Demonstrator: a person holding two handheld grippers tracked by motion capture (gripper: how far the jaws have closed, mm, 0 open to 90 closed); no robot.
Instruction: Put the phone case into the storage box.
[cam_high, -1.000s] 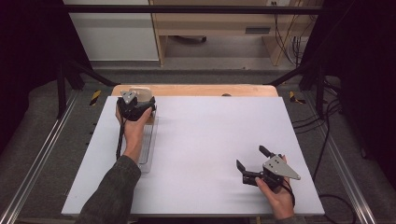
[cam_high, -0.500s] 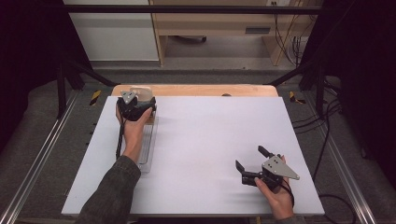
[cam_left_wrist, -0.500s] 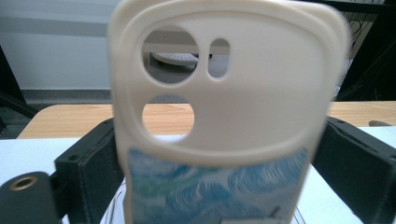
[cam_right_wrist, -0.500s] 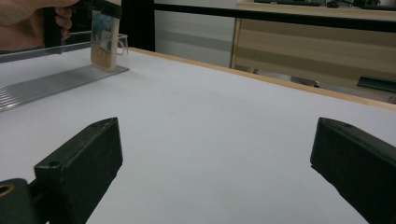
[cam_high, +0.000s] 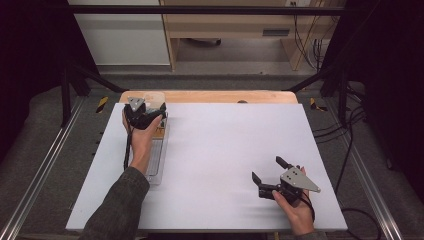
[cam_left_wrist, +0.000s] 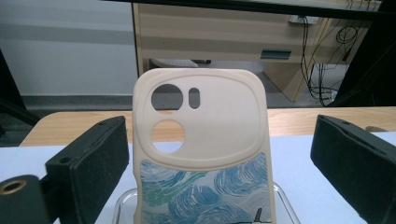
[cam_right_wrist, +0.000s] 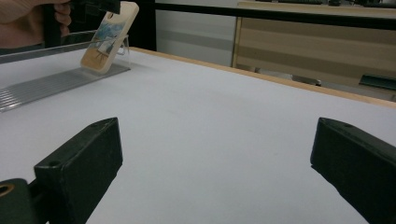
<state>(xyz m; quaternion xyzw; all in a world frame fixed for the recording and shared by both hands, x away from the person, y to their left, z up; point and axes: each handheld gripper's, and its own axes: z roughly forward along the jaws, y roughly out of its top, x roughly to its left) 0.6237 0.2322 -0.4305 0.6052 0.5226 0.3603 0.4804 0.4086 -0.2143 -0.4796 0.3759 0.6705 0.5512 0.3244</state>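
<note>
You had the left gripper (cam_left_wrist: 219, 154) straddling the phone case (cam_left_wrist: 203, 149)
Jaws wide, right gripper (cam_high: 267, 175) released too; centre before clenching, I'd say.

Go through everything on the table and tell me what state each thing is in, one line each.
Phone case: upright, leaning back in the stand, between the left fingers, not gripped.
Clear stand: lying flat on the table, holding the case at its far end.
Left gripper: open, fingers either side of the case.
Right gripper: open, holding nothing, over the bare white table.
</note>
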